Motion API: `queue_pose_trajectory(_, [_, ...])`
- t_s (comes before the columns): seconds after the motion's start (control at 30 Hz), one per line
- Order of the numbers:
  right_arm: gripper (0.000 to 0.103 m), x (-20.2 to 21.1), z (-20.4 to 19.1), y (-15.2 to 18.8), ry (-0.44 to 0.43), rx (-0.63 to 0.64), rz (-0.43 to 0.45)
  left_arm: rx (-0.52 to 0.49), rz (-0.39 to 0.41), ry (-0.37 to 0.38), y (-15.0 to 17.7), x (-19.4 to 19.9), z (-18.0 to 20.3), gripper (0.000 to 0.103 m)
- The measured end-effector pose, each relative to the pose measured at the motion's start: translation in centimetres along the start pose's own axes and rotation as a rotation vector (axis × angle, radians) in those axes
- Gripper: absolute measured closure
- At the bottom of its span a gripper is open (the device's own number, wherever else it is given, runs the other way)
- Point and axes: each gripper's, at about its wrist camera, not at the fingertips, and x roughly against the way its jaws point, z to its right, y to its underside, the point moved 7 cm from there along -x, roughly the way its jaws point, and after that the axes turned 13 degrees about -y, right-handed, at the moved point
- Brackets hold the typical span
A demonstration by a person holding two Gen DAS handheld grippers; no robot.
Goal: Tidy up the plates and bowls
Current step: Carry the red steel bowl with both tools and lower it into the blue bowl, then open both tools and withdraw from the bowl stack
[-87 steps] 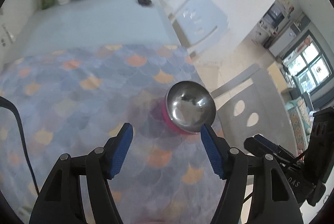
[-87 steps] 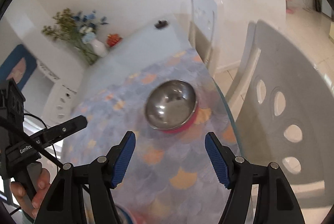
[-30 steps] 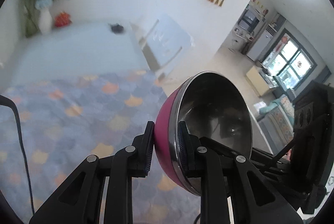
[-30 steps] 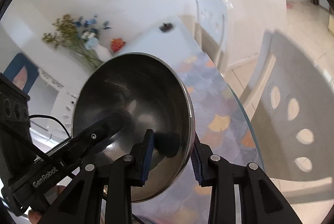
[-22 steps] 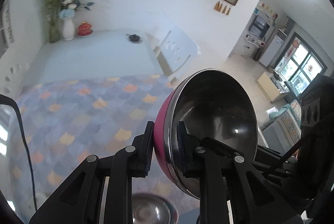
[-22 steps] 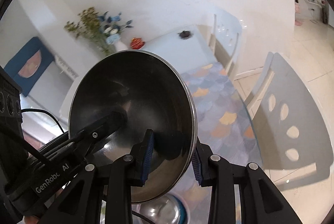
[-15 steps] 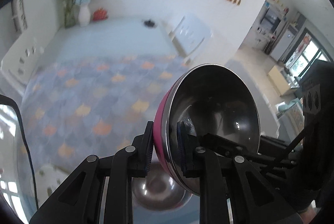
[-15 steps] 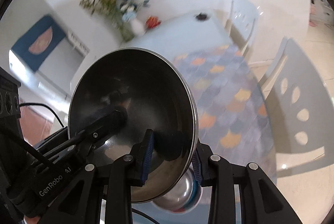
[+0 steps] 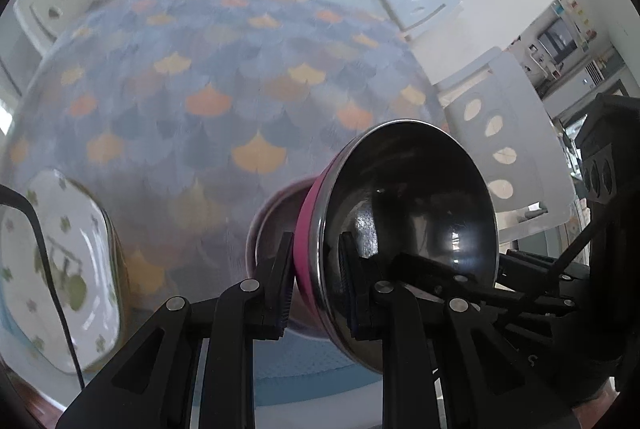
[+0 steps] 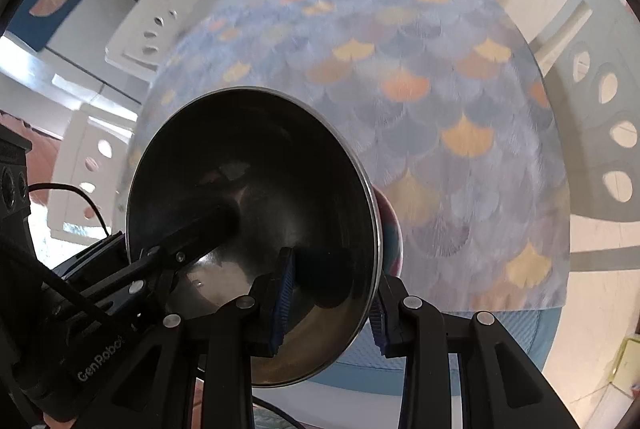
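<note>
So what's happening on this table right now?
A person holds one steel bowl with a pink outside between both handheld grippers. The left gripper and the right gripper each clamp its rim from opposite sides. It hangs tilted above a second metal bowl at the near edge of the patterned tablecloth, beside a flowered white plate.

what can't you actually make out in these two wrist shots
- Second bowl, left wrist view: mostly hidden behind the held pink bowl; its colour is unclear.
- Same spot, right wrist view: the held bowl covers it almost entirely.
- Floral plate, left wrist view: motion-blurred, crossed by a cable, its near edge cut off.
- Left tongs and right tongs: whether the bowl touches anything below is hidden.
</note>
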Motion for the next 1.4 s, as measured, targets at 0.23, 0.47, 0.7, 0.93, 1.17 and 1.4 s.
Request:
queue_pose_trajectory(0.23, [0.07,-1.0,0.8,0.7,0.041,-0.016,-0.014,-0.038,0.013,-0.086,1.4,-1.3,0.4,0.086])
queue_pose_trajectory(0.47, [0.07,-1.0,1.0,0.9,0.04,-0.024,-0.015,-0.012,-0.026,-0.072,1.7,-2.4,-0.2,0.086])
queue_pose_trajectory(0.7, [0.07,-1.1,1.1,0.9,0.034,-0.028,-0.019,-0.024,-0.017,-0.085,1.3,-2.7,-0.1,0.086])
queue_pose_trajectory(0.93, [0.07,-0.6,1.3,0.4,0.02,-0.034,-0.002,0.0,-0.024,-0.065,1.1,-2.8,-0.7,0.081])
queue_pose_trajectory(1.17, [0.07,-0.4,1.6,0.3,0.012,-0.045,-0.004,0.009,0.019,-0.082,0.5,-1.3,-1.3,0.074])
queue_pose_trajectory(1.4, [0.07,-0.7,1.0,0.3,0.012,-0.018,-0.014,0.052,0.01,-0.089,0.6,-1.8,-2.6,0.074])
